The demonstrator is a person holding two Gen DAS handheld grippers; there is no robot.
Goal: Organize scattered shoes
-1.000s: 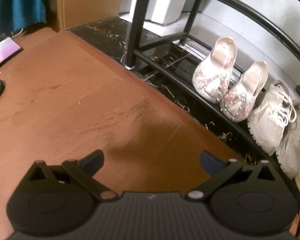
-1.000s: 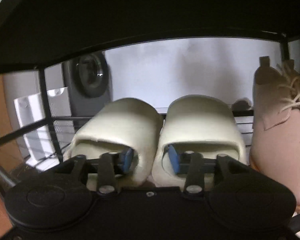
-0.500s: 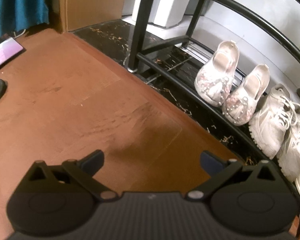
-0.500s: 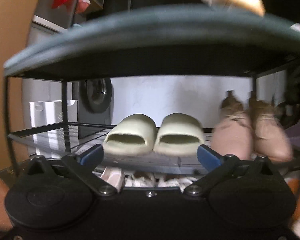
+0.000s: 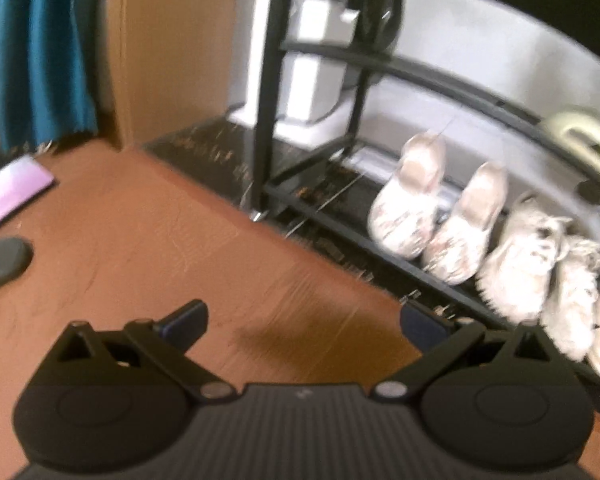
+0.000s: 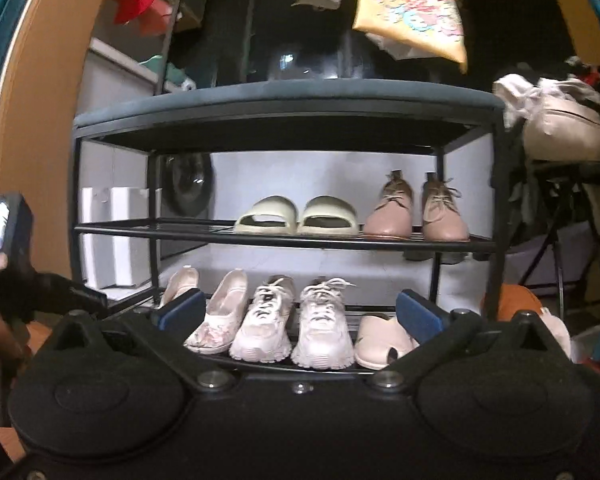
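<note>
A black shoe rack (image 6: 284,242) stands ahead in the right wrist view. Its middle shelf holds a pair of cream slides (image 6: 296,220) and a pair of tan lace-up shoes (image 6: 416,212). Its bottom shelf holds pink flats (image 6: 220,312), white sneakers (image 6: 292,320) and a beige slipper (image 6: 380,340). My right gripper (image 6: 300,312) is open and empty, well back from the rack. My left gripper (image 5: 304,320) is open and empty above the brown floor (image 5: 120,240), with the flats (image 5: 436,216) and sneakers (image 5: 540,264) to its right.
A white box (image 6: 116,236) stands left of the rack. A purple flat thing (image 5: 12,192) and a dark object (image 5: 0,260) lie on the floor at left. A teal curtain (image 5: 40,52) hangs at far left. Clothes and a bag (image 6: 560,120) pile on a stand at right.
My right gripper opened, let go of the cream slides on the middle shelf, and pulled far back from the rack. My left gripper tilted up slightly.
</note>
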